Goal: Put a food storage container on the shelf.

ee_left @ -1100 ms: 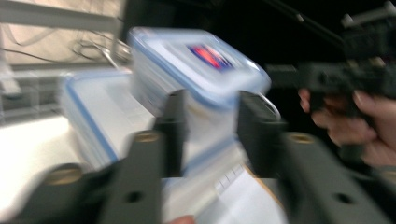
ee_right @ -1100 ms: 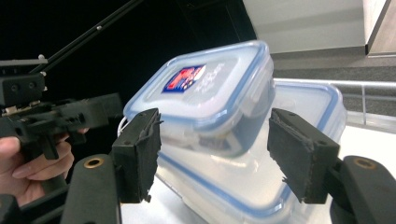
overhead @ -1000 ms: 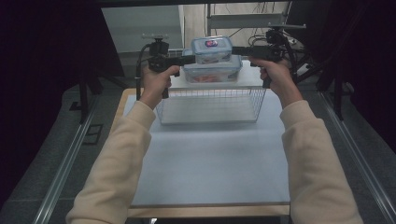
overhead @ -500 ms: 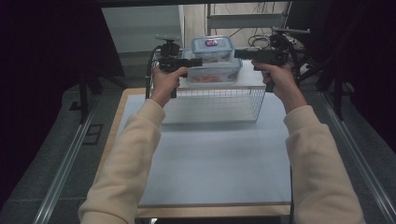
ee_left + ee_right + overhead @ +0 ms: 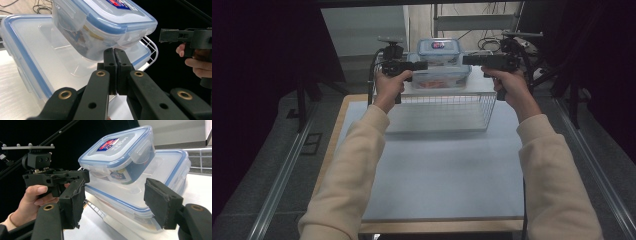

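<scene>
A small clear box with a blue-rimmed lid (image 5: 439, 50) (image 5: 107, 20) (image 5: 120, 150) sits tilted on a larger clear box of the same kind (image 5: 442, 78) (image 5: 37, 50) (image 5: 160, 177). Both rest on the flat top of a white wire basket (image 5: 442, 112). My left gripper (image 5: 423, 65) (image 5: 115, 53) is shut on nothing, its tips just short of the small box's left end. My right gripper (image 5: 466, 60) (image 5: 117, 200) is open and points at the stack from the right, the large box's corner showing between its pads. Each gripper view shows the other gripper beyond the boxes.
The basket stands at the far end of a pale blue table top (image 5: 442, 175). Dark stands and cables (image 5: 532, 55) crowd the space behind and to the right. Metal rails (image 5: 282, 175) run along the floor on both sides.
Both hands have lifted from the basket's sides to the height of the boxes. The grippers now point inward at the stack from left and right.
</scene>
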`<state>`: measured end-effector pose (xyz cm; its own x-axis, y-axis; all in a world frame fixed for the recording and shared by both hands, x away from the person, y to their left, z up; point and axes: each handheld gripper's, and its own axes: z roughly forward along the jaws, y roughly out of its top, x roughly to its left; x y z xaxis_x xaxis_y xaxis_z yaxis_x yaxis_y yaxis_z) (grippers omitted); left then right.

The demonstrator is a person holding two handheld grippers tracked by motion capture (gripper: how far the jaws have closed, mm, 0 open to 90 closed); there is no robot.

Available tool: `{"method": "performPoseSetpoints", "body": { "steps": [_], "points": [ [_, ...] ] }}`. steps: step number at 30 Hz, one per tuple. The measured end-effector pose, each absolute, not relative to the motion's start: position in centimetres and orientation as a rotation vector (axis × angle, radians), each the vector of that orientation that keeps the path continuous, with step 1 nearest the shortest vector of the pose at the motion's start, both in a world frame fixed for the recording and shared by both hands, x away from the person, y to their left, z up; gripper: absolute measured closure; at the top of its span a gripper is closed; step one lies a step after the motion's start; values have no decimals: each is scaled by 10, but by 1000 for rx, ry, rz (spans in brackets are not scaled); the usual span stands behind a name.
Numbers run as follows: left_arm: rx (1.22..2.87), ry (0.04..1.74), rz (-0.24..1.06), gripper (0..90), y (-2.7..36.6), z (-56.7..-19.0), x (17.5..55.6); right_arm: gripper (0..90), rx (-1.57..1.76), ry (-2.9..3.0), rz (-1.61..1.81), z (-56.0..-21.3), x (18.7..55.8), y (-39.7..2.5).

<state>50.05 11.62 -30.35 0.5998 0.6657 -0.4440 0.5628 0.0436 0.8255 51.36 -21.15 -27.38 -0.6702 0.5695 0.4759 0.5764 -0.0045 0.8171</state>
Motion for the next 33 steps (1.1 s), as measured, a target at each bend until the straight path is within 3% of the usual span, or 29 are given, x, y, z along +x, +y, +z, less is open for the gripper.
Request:
{"method": "performPoseSetpoints", "body": {
  "steps": [11, 19, 29, 33],
  "points": [
    [1629, 1029, 107, 896, 122, -301, 487, 328, -1276, -2226, -1825, -279, 508, -218],
    [1610, 1015, 119, 898, 142, -305, 456, 327, -1255, -2215, -1847, -292, 496, -232],
    [1603, 996, 143, 887, 162, -340, 418, 326, -1218, -2190, -1868, -327, 469, -249],
    [1582, 997, 156, 827, 171, -363, 403, 326, -1200, -2175, -1882, -340, 457, -255]
  ]
}}
